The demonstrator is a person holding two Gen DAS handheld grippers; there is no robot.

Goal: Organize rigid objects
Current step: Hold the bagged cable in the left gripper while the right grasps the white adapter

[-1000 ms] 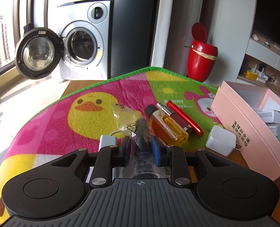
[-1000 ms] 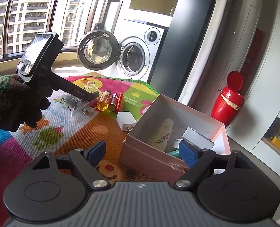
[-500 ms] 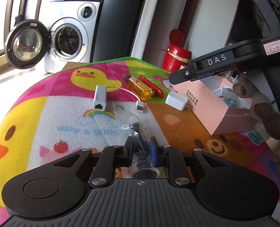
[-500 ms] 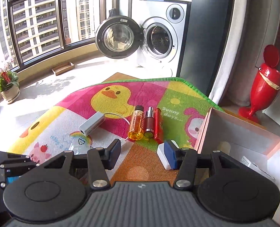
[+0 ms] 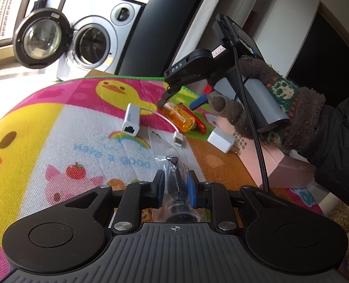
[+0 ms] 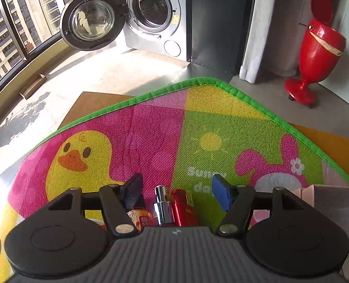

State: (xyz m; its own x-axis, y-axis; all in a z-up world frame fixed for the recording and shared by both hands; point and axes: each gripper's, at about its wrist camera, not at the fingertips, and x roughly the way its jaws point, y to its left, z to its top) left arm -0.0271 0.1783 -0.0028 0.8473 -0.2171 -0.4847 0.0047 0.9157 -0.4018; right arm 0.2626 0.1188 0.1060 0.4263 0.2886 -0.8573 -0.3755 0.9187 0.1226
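Note:
My left gripper [image 5: 176, 186] is shut on a dark cylindrical item in a clear plastic bag [image 5: 174, 176], held just above the colourful play mat [image 5: 56, 129]. My right gripper [image 6: 178, 189] is open and hovers over an amber bottle [image 6: 142, 215], a chrome-capped tube [image 6: 161, 206] and a red lighter [image 6: 182, 208], which lie side by side between its fingers. In the left wrist view the right gripper [image 5: 181, 96] is seen above the amber bottle [image 5: 178, 116] and red lighter [image 5: 194, 118]. The pink box [image 5: 261, 155] stands at the mat's right.
A white network adapter [image 5: 130, 120] with a cable and USB plug [image 5: 179, 139] lies on the mat. A white charger cube [image 5: 220, 140] sits by the pink box. A washing machine [image 6: 151, 14] with open door and a red bin [image 6: 316, 54] stand beyond the table.
My right gripper moved forward and down over the amber bottle, chrome-capped tube and lighter, staying open. My left gripper still holds the bagged item and shifted slightly back.

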